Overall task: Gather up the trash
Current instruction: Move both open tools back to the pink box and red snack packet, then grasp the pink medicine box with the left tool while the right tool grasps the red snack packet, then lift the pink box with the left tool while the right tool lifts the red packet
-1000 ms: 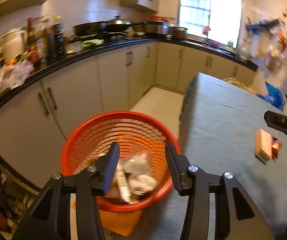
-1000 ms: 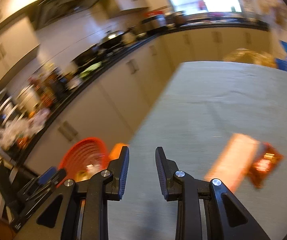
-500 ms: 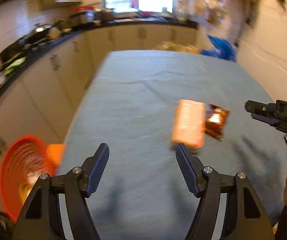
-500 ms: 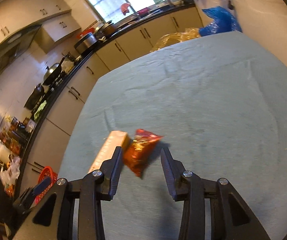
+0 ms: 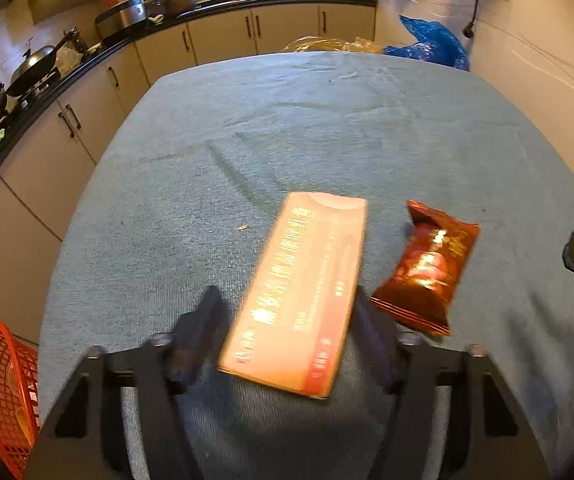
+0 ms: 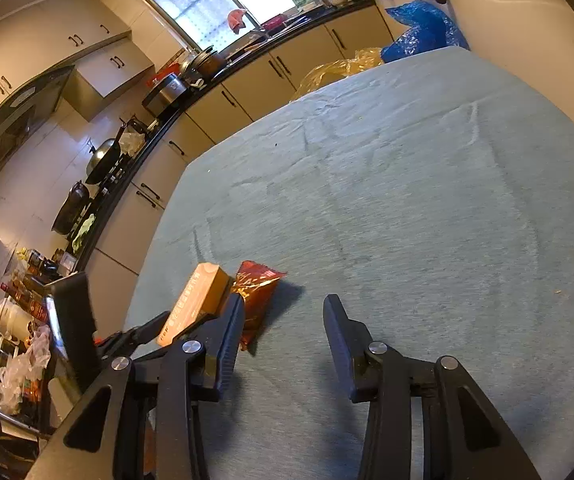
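Pink-orange cardboard filled the lower middle of my left wrist view: the long box [image 5: 299, 296] lay flat on the blue-grey cloth of the surface [image 5: 327, 132], between the fingers of my left hand-held gripper [image 5: 287, 336]. Its jaws had just been closing, with the box between them, but the blur kept me from telling whether the pads touched it. Just right of the box lay the red foil snack packet [image 5: 427, 268], slightly apart from it. At the lower left edge sat the orange basket [image 5: 3, 384], off the surface. In the right wrist view, my right hand-held gripper [image 6: 283, 332] stood part open over the cloth with nothing clamped; the packet [image 6: 257, 296] lay just beyond its left finger, beside the box [image 6: 199, 300].
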`<action>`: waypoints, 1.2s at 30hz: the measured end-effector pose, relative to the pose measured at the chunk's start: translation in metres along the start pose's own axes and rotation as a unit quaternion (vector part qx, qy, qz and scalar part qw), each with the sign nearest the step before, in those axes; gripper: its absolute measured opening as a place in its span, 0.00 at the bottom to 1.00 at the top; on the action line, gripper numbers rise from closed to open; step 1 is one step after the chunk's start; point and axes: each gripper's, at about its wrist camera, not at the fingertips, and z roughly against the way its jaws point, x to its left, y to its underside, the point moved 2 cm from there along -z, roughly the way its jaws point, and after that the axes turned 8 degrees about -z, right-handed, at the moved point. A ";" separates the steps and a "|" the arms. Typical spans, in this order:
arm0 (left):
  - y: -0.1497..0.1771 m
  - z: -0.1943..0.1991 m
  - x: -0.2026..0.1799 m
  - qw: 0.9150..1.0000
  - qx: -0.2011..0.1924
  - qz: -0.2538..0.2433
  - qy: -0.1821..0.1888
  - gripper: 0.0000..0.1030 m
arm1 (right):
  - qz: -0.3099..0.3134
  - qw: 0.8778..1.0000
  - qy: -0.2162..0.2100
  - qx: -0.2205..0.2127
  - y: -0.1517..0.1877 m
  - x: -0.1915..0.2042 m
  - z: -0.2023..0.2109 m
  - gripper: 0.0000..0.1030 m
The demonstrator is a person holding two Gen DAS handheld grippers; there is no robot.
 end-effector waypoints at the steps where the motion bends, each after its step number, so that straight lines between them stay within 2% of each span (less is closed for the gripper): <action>1: 0.001 0.000 0.001 1.000 -0.004 0.006 0.003 0.46 | 0.002 1.000 0.000 0.003 0.000 0.004 -0.003 0.43; 8: 0.011 0.011 0.035 0.997 -0.049 0.059 -0.008 0.46 | 0.022 0.999 0.023 0.033 0.005 0.030 -0.040 0.48; 12: 0.018 0.020 0.059 0.992 -0.079 0.095 -0.039 0.46 | 0.028 0.997 0.053 0.054 0.008 0.037 -0.067 0.48; 14: 0.019 0.019 0.064 0.990 -0.079 0.106 -0.043 0.46 | 0.032 0.996 0.064 0.058 0.007 0.041 -0.076 0.48; 18: 0.021 0.008 0.069 0.992 -0.062 0.111 -0.026 0.46 | 0.051 0.994 0.079 0.060 0.004 0.048 -0.090 0.47; 22: 0.021 0.011 0.067 0.992 -0.066 0.106 -0.024 0.45 | 0.079 0.991 0.090 0.062 0.003 0.059 -0.098 0.43; 25: 0.021 0.011 0.068 0.992 -0.068 0.108 -0.024 0.45 | 0.083 0.990 0.084 0.073 0.004 0.060 -0.107 0.42; 29: 0.021 0.010 0.068 0.991 -0.067 0.110 -0.027 0.46 | 0.092 0.992 0.065 0.064 0.004 0.061 -0.108 0.39; 30: 0.021 0.010 0.068 0.991 -0.068 0.108 -0.027 0.46 | 0.094 0.992 0.054 0.060 0.004 0.061 -0.106 0.36; 36: 0.021 0.011 0.064 0.992 -0.072 0.097 -0.035 0.45 | 0.133 0.991 0.032 0.012 0.010 0.071 -0.086 0.36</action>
